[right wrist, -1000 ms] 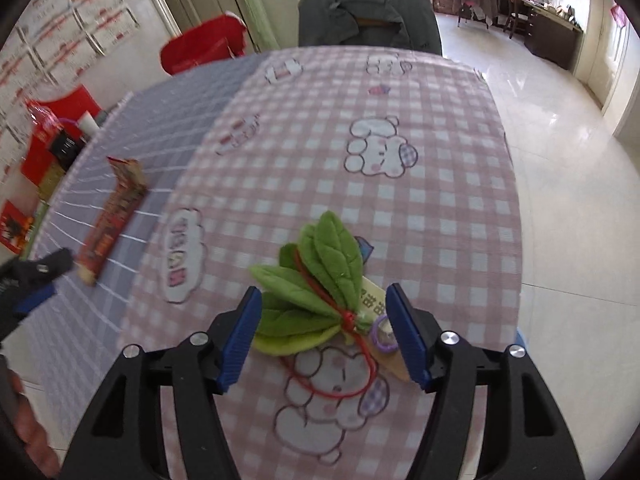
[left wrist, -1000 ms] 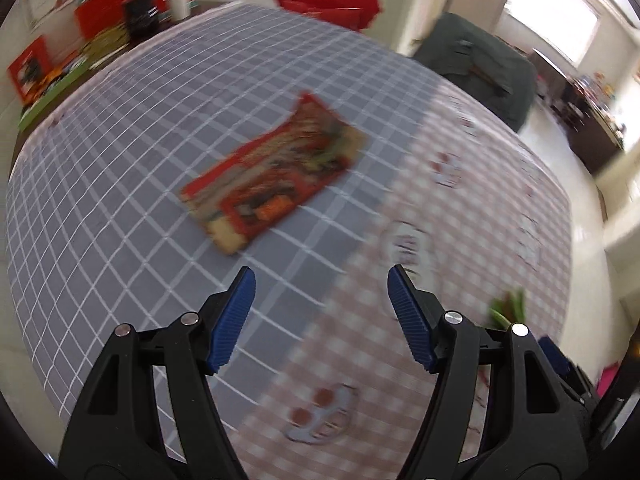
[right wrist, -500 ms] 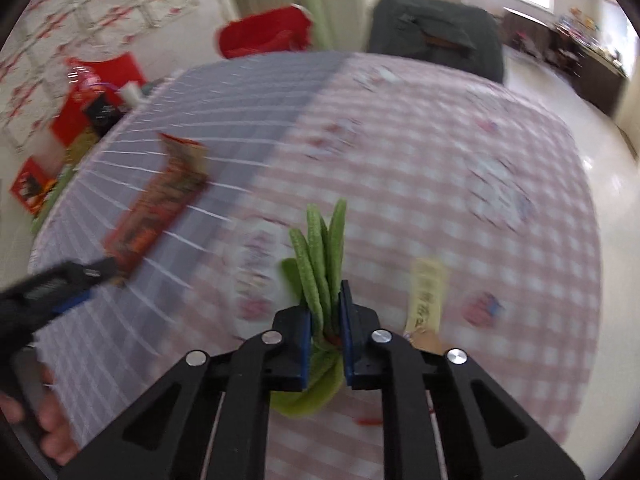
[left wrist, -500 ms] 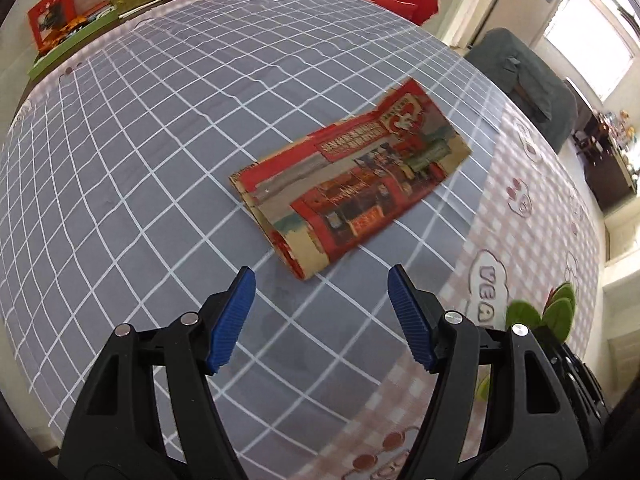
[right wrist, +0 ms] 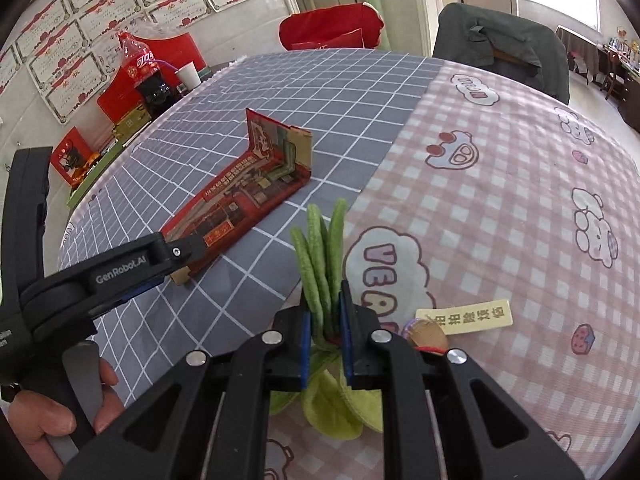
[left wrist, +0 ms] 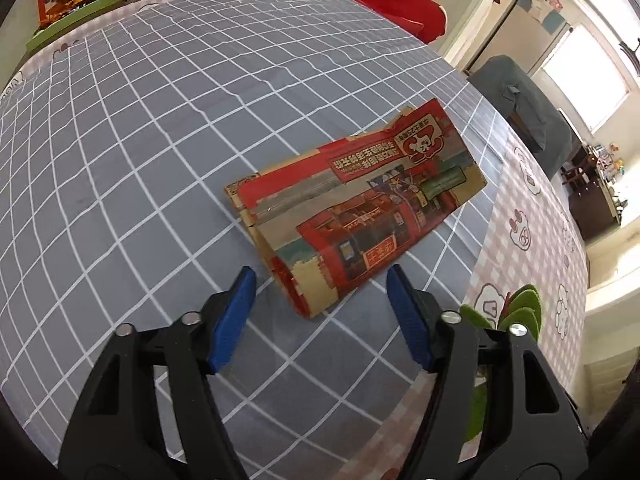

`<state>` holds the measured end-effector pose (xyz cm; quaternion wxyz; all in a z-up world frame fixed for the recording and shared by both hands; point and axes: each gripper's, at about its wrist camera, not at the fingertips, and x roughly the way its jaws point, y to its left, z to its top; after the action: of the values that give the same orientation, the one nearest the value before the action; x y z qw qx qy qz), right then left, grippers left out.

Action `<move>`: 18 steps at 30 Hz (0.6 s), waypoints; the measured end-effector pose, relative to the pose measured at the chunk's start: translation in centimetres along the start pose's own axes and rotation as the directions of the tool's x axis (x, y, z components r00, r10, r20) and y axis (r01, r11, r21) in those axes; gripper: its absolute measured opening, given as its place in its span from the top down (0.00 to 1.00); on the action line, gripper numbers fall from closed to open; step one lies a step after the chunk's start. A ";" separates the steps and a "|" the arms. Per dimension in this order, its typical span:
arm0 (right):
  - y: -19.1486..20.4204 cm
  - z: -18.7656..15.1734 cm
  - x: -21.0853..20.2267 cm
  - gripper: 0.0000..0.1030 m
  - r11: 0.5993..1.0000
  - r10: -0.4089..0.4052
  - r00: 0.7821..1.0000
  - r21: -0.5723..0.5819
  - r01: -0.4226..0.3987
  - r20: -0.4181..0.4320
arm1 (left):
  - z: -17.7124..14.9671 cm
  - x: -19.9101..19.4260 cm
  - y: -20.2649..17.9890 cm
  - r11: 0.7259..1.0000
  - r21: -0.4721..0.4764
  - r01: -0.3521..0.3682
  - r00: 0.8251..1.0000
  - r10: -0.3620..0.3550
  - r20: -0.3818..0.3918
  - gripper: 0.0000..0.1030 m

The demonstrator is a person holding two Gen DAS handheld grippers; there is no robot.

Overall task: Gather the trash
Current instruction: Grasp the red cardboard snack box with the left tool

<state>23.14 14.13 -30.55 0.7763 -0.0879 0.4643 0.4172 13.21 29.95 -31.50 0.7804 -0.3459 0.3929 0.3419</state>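
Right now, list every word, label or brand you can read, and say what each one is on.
"GenRobot.AI": white print on the left gripper.
"VEA", then cut off by the right gripper: cloud print on the tablecloth.
Flattened box: Chinese characters, not readable.
Tag on the leaf bundle: Chinese characters, not readable.
Bottle label and wall certificates: too small.

The left gripper [left wrist: 320, 292] is held low and level, its blue-padded fingers [left wrist: 234, 316] spread wide apart with nothing between them. A bare hand [right wrist: 52, 416] grips its handle. The right gripper [right wrist: 325, 312] has its fingers pinched nearly together.
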 end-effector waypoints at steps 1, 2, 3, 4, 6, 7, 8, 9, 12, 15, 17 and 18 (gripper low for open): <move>-0.1 0.1 0.0 0.88 1.000 0.000 1.000 0.002 0.000 -0.001 | 0.0 0.2 -0.1 1.000 0.004 0.000 1.000 0.000 -0.003 0.45; -0.2 0.0 0.0 0.88 1.000 0.001 1.000 0.005 -0.001 0.001 | 0.0 0.3 -0.1 1.000 0.006 0.000 1.000 0.000 -0.007 0.55; -0.4 0.0 0.0 0.88 1.000 0.004 1.000 0.011 -0.004 0.001 | 0.0 0.5 -0.2 1.000 0.005 0.001 1.000 -0.001 -0.014 0.57; -0.5 0.0 0.0 0.88 1.000 0.007 1.000 0.018 -0.007 0.002 | 0.1 0.7 -0.4 1.000 0.007 -0.001 1.000 0.001 -0.015 0.59; -0.8 0.0 -0.1 0.88 0.999 0.012 1.000 0.031 -0.012 0.005 | 0.2 0.8 -0.7 1.000 0.014 -0.005 1.000 0.005 -0.007 0.65; -0.9 0.0 -0.2 0.88 0.999 0.015 1.000 0.036 -0.015 0.006 | 0.3 0.9 -0.9 1.000 0.022 -0.003 1.000 0.003 -0.005 0.67; -1.0 0.0 -0.3 0.88 0.999 0.018 1.000 0.044 -0.018 0.009 | 0.3 0.9 -1.1 0.999 0.032 -0.004 1.000 0.005 -0.004 0.71; -1.1 0.0 -0.4 0.88 0.999 0.018 1.000 0.047 -0.018 0.010 | 0.3 0.9 -1.4 0.999 0.046 -0.004 1.000 0.004 0.003 0.74; -1.3 -0.1 -0.8 0.88 0.998 0.024 1.000 0.065 -0.025 0.020 | 0.3 0.6 -2.0 0.997 0.081 0.014 1.000 -0.015 0.007 0.89; -1.7 -0.1 -1.3 0.88 0.996 0.020 0.999 0.087 -0.023 0.033 | 0.2 0.0 -3.1 0.991 0.127 0.036 0.999 -0.038 0.015 0.94; -2.0 -0.1 -1.8 0.88 0.994 0.018 0.999 0.105 -0.023 0.046 | 0.3 -0.7 -3.8 0.987 0.155 0.049 0.998 -0.055 0.033 0.95; -2.2 -0.1 -2.1 0.88 0.993 0.015 0.998 0.115 -0.021 0.053 | 0.2 -1.1 -4.2 0.984 0.171 0.055 0.997 -0.064 0.043 0.95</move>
<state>24.27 11.46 -29.47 0.7882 -0.0279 0.4678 0.3988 16.19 27.64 -29.33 0.8262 -0.2814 0.3911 0.2920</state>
